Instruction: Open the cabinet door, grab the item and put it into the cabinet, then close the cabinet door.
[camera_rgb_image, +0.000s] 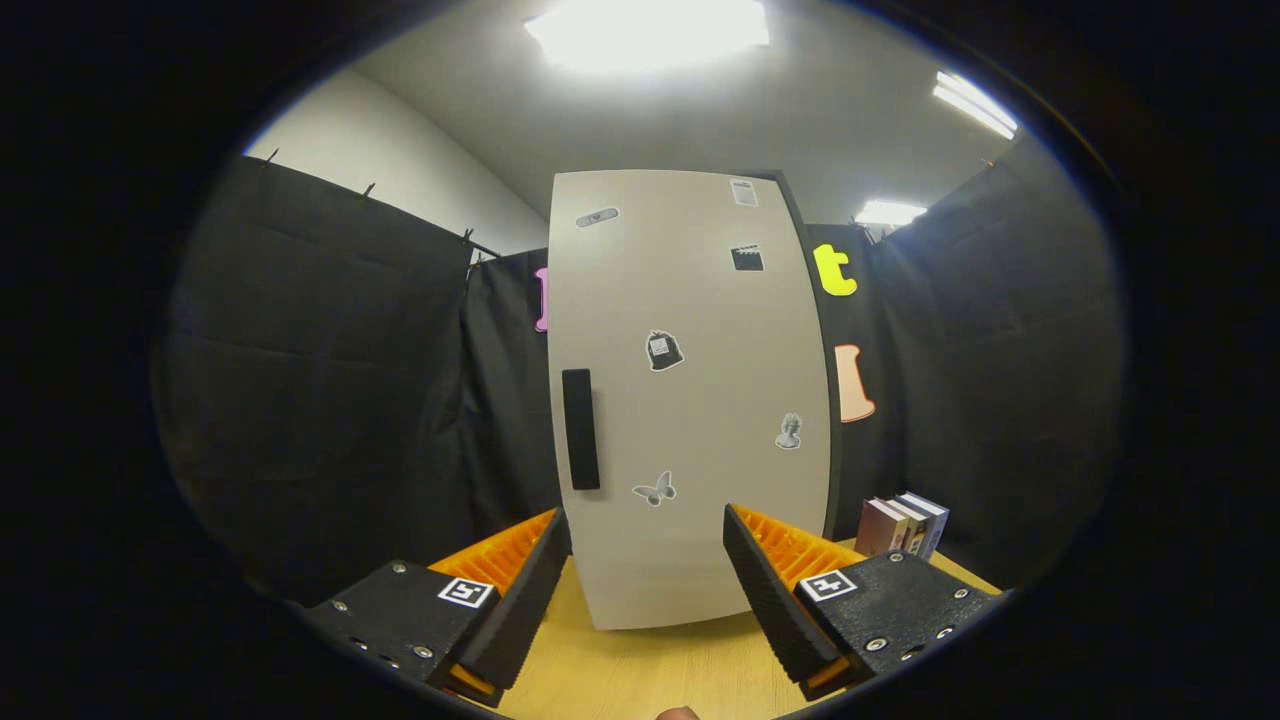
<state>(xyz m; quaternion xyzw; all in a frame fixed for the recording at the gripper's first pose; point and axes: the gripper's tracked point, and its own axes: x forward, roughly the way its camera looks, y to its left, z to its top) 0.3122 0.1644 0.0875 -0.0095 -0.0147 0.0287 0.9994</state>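
1. Cabinet door (690, 400): pale, flat panel, fully closed, standing upright on the tabletop (640, 670) straight ahead of my fingers. I judge it stiff and light to swing, though smooth-faced and slippery, so the panel itself offers no purchase.
2. Handle (580, 428): dark vertical bar near the door's left edge, about mid-height. I judge this the place to take hold; hinges then presumably sit on the right.
3. Stickers: several small ones scattered over the door face; no bearing on the grasp.
4. Books (903, 526): short upright row just beside the cabinet's lower right corner, likely the item to store. Rigid, moderately light, I judge.
5. Gripper (645, 570): mine, spread wide, holding nothing, short of the door.
6. Room: bare tabletop between fingers and cabinet; open space left of the handle for the swing.
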